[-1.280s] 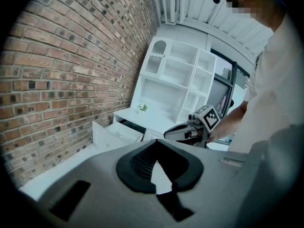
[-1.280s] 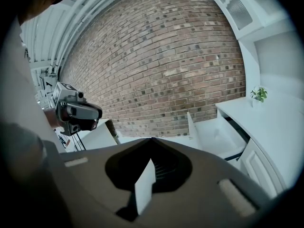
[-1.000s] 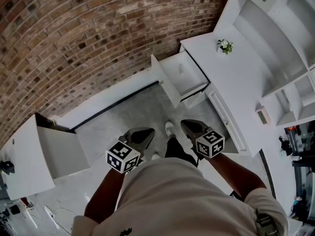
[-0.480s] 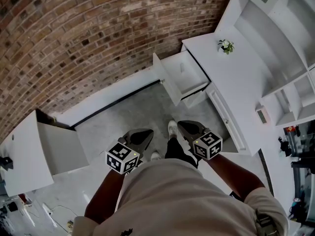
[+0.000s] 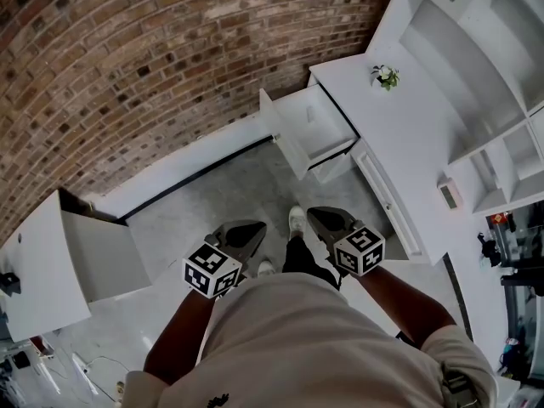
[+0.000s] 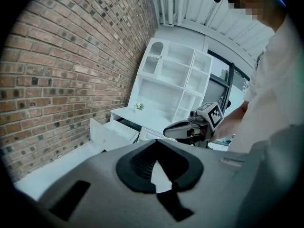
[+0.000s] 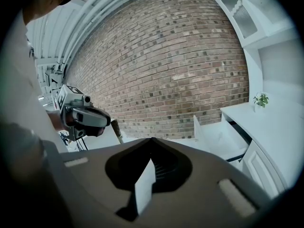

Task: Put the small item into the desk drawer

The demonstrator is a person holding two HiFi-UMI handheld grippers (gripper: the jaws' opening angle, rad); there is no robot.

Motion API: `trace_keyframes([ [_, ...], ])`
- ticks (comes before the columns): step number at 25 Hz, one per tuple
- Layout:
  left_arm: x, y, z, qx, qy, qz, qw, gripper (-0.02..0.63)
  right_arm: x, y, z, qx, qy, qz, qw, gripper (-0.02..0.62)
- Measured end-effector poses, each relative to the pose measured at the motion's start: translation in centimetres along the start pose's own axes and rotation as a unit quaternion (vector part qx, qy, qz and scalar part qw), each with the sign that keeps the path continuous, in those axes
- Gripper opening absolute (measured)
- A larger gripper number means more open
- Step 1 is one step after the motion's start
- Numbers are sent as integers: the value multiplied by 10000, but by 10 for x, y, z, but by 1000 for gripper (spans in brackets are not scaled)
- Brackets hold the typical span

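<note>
A white desk (image 5: 408, 143) stands at the right, with its drawer (image 5: 310, 130) pulled open toward the brick wall. A faint small mark lies on the drawer floor; I cannot tell what it is. My left gripper (image 5: 253, 228) and right gripper (image 5: 316, 215) are held side by side close to the person's body, well short of the drawer. Both are shut with nothing between their jaws. In the left gripper view the shut left gripper (image 6: 155, 141) points toward the drawer (image 6: 111, 132). In the right gripper view the shut right gripper (image 7: 152, 139) faces the drawer (image 7: 213, 134).
A small potted plant (image 5: 385, 76) and a small white box (image 5: 448, 194) sit on the desk under a white shelf unit (image 5: 476, 49). Another white cabinet (image 5: 51, 262) stands open at the left. The person's shoe (image 5: 296, 222) is on the grey floor; cables lie at the lower left.
The head view has shifted slightly. Both grippers stay shut in front of the body, nearly where they were.
</note>
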State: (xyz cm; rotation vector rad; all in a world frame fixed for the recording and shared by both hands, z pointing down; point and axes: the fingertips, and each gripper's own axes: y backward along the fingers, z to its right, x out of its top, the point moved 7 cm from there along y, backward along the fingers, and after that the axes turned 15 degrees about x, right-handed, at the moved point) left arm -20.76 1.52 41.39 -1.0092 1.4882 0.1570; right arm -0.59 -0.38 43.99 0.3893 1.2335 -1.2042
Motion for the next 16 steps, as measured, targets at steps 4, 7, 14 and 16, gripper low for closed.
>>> trace_keyframes([
  [4, -1, 0, 1, -27, -19, -12, 10000, 6, -1, 2, -2, -13, 29, -17, 10000, 12],
  [7, -1, -1, 1, -42, -28, -17, 10000, 6, -1, 2, -2, -16, 37, -22, 10000, 12],
  [14, 2, -3, -4, -36, -34, -15, 10000, 6, 4, -1, 4, -19, 76, -57, 10000, 12],
  [16, 4, -5, -7, -27, -35, -15, 10000, 6, 6, -3, 8, -16, 80, -66, 9999, 12],
])
